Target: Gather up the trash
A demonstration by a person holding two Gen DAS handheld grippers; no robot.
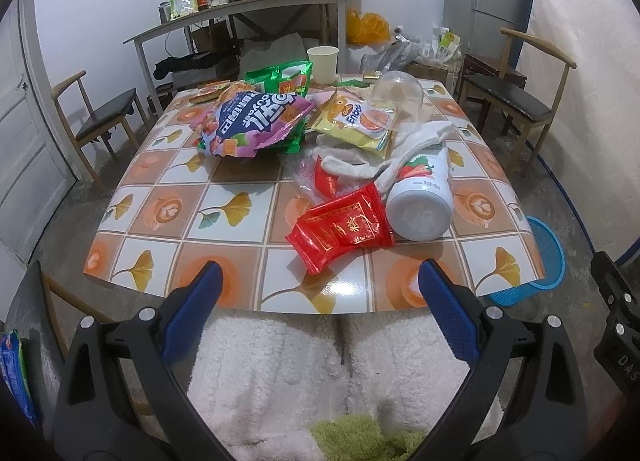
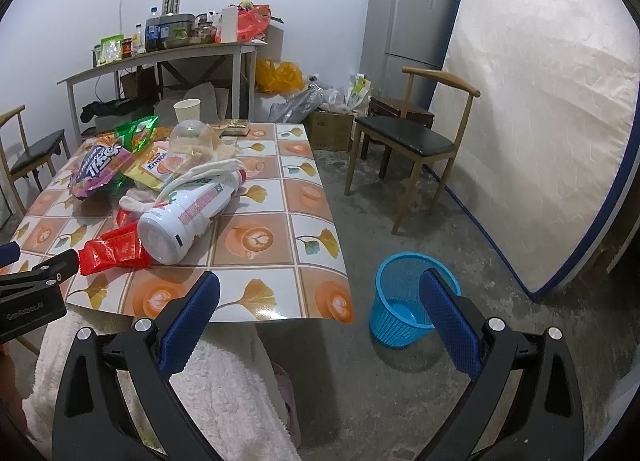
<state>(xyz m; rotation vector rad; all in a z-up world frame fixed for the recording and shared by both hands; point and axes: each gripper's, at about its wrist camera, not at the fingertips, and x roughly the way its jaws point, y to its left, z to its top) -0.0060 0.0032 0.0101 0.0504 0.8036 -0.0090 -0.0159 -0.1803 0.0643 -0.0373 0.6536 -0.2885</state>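
Trash lies on the tiled table: a red wrapper nearest me, a white bottle on its side, crumpled white tissue, a yellow packet, a purple snack bag, a green bag, a clear plastic cup and a paper cup. My left gripper hovers open at the table's near edge, short of the red wrapper. My right gripper is open and holds nothing, off the table's right corner. A blue basket stands on the floor beside the table.
Wooden chairs stand on both sides of the table. A cluttered side table is at the back wall. A fridge and a leaning mattress fill the right. A white fleece garment on a person's lap is below the grippers.
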